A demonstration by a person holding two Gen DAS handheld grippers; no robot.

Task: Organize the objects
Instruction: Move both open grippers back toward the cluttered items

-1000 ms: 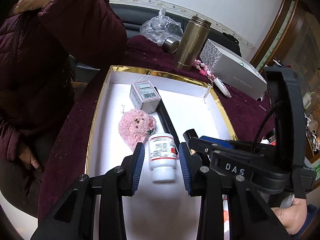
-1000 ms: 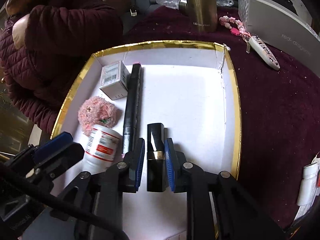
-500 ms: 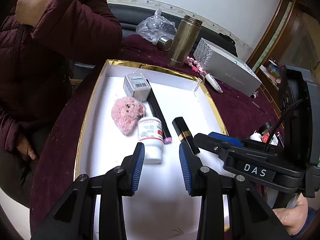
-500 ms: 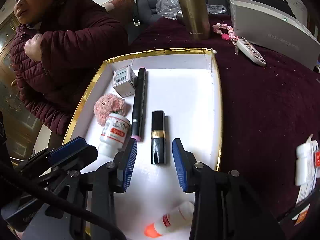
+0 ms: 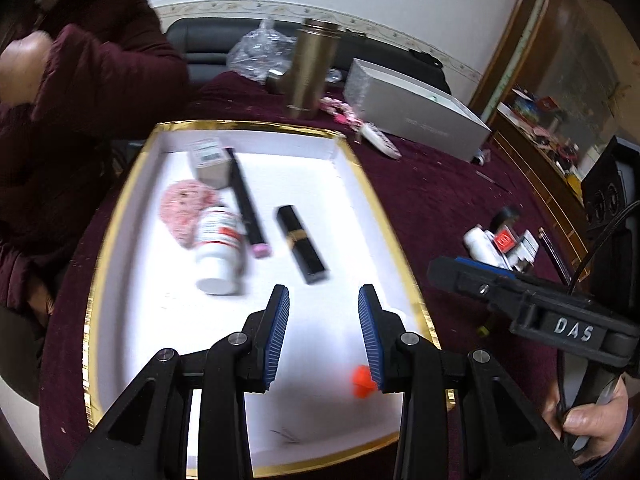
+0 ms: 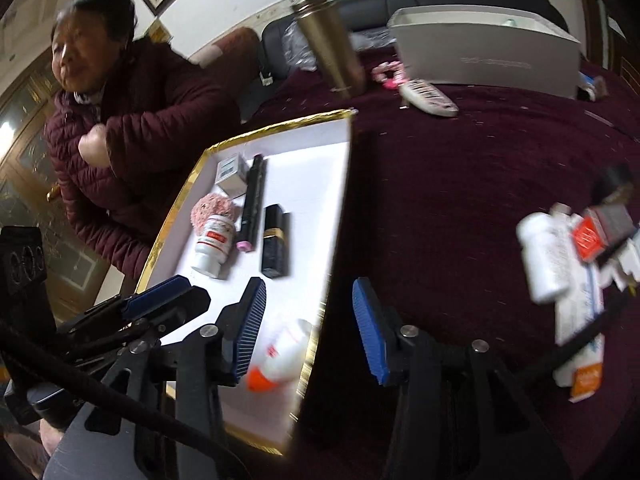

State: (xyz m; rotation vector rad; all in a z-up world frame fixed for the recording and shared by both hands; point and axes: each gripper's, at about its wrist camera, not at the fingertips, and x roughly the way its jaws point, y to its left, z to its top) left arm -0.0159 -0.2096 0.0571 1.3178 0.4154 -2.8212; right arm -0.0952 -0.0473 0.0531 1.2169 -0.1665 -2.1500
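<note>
A white tray (image 5: pixel 320 184) with a gold rim holds a small box (image 5: pixel 210 156), a black pen (image 5: pixel 244 204), a pink plush (image 5: pixel 184 208), a white pill bottle (image 5: pixel 220 248), a black lipstick (image 5: pixel 302 240) and a small orange-capped bottle (image 6: pixel 280 360). My left gripper (image 5: pixel 323 294) hovers open over the tray's near part, nothing between its pads. My right gripper (image 6: pixel 309 286) hangs above the tray's right rim, its jaws opening and empty. A white bottle (image 6: pixel 544 256) and small cartons (image 6: pixel 580 320) lie on the cloth to its right.
A person in a maroon jacket (image 5: pixel 80 120) sits at the tray's left. Behind the tray stand a gold flask (image 5: pixel 314 68), a grey box (image 5: pixel 412 108), a plastic bag (image 5: pixel 260 52) and a patterned case (image 6: pixel 430 100). Maroon cloth (image 6: pixel 460 200) covers the table.
My right gripper let go of the black lipstick, which now lies in the tray, and drew back to the right. My left gripper pulled back from the pill bottle.
</note>
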